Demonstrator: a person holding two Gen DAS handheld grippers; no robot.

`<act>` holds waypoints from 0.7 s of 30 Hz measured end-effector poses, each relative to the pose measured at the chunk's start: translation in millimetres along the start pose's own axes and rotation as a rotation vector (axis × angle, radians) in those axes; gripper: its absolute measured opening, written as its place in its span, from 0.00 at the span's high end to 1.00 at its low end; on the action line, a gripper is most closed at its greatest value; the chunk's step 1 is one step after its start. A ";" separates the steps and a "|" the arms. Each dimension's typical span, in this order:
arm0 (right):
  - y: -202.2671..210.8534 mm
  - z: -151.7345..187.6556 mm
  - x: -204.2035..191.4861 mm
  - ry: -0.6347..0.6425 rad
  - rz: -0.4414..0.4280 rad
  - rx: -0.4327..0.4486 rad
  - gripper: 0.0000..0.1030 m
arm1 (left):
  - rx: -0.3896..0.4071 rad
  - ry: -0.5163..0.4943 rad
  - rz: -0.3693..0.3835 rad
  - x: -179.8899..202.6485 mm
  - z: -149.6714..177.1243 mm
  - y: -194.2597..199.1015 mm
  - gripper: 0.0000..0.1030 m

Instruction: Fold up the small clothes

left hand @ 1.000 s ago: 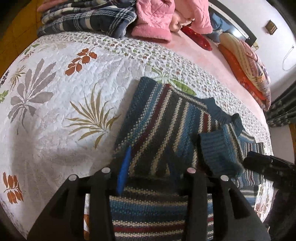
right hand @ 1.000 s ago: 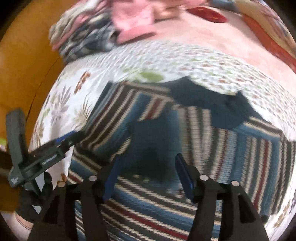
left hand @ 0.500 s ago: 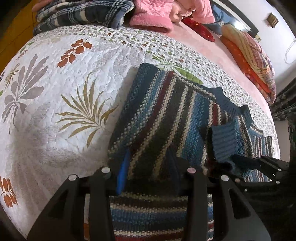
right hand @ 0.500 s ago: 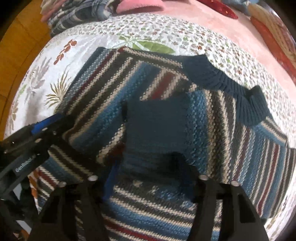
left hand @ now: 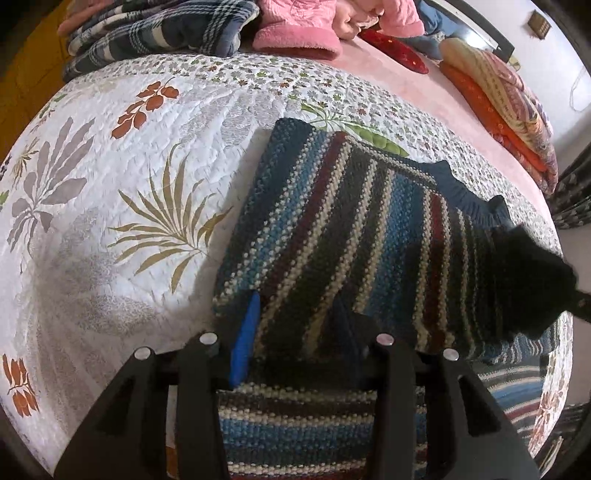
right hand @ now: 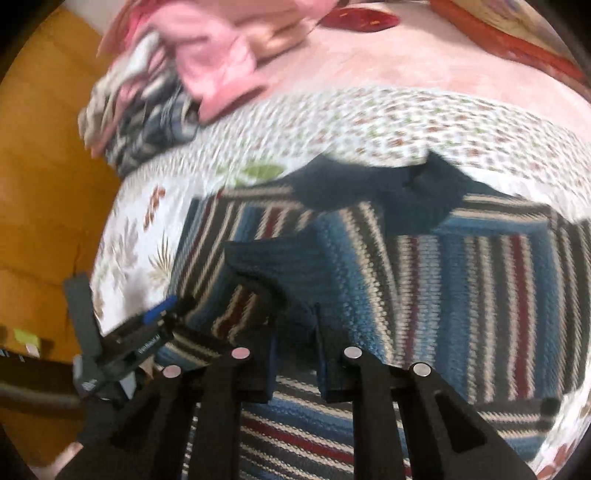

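A striped knit sweater (left hand: pixel 354 229) in blue, cream, dark red and black lies on the floral quilt (left hand: pixel 122 206), with its dark blue collar (right hand: pixel 373 184) on the far side. My left gripper (left hand: pixel 295 332) stands open at the sweater's near left part, with knit fabric lying between its fingers. In the right wrist view that gripper (right hand: pixel 162 314) rests at the sweater's left edge. My right gripper (right hand: pixel 297 354) has its fingers close together, shut on the sleeve (right hand: pixel 280 273), which rises in a fold ahead of it. The right wrist view is blurred by motion.
Folded plaid blankets (left hand: pixel 159 29) and pink clothing (left hand: pixel 306 26) are piled at the far edge of the bed. Orange and patterned bedding (left hand: pixel 506 99) lies at the far right. Orange-brown floor (right hand: pixel 40 177) shows to the left of the bed.
My right gripper's fingers have come together on the sleeve and the gripper is moving, blurring its view. The cuff no longer lies flat on the sweater's right part. My left gripper has barely moved.
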State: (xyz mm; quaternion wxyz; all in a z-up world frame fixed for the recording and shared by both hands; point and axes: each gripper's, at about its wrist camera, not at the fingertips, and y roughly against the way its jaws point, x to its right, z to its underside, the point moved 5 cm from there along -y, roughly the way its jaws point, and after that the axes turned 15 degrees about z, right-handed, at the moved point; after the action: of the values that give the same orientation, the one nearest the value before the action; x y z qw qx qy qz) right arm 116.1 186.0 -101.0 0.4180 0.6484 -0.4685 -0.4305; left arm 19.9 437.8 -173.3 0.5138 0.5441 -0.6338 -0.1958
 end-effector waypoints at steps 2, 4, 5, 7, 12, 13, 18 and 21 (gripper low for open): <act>10.1 -2.5 16.3 -0.046 -0.009 0.008 0.84 | 0.000 -0.003 -0.004 0.9 -0.2 -0.5 0.57; 14.1 -4.5 38.3 -0.098 -0.017 0.012 0.84 | 0.001 -0.004 -0.010 1.5 -0.1 -0.9 0.57; 15.4 -3.2 48.5 -0.123 -0.022 0.010 0.84 | 0.001 -0.005 -0.011 1.7 -0.3 -1.3 0.56; 12.8 -1.0 64.9 -0.179 -0.038 -0.004 0.84 | 0.001 -0.008 -0.015 2.2 -0.2 -1.8 0.55; -2.4 15.4 109.8 -0.278 -0.011 -0.057 0.84 | -0.005 -0.009 -0.020 2.8 -0.3 -2.0 0.55; -6.8 19.4 115.4 -0.292 -0.006 -0.072 0.81 | -0.008 -0.009 -0.020 2.8 -0.4 -1.8 0.55; -14.8 34.2 139.7 -0.360 -0.046 -0.100 0.50 | 0.008 0.007 -0.003 8.7 -6.1 10.5 0.55; -15.1 30.8 145.3 -0.369 -0.092 -0.080 0.38 | 0.032 -0.015 0.016 21.7 -10.2 17.1 0.55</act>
State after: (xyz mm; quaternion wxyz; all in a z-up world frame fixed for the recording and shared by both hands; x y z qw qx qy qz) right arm 118.2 44.4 -148.1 0.3306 0.5619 -0.4896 -0.5790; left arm 23.0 427.3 -146.0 0.5018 0.5455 -0.6451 -0.1854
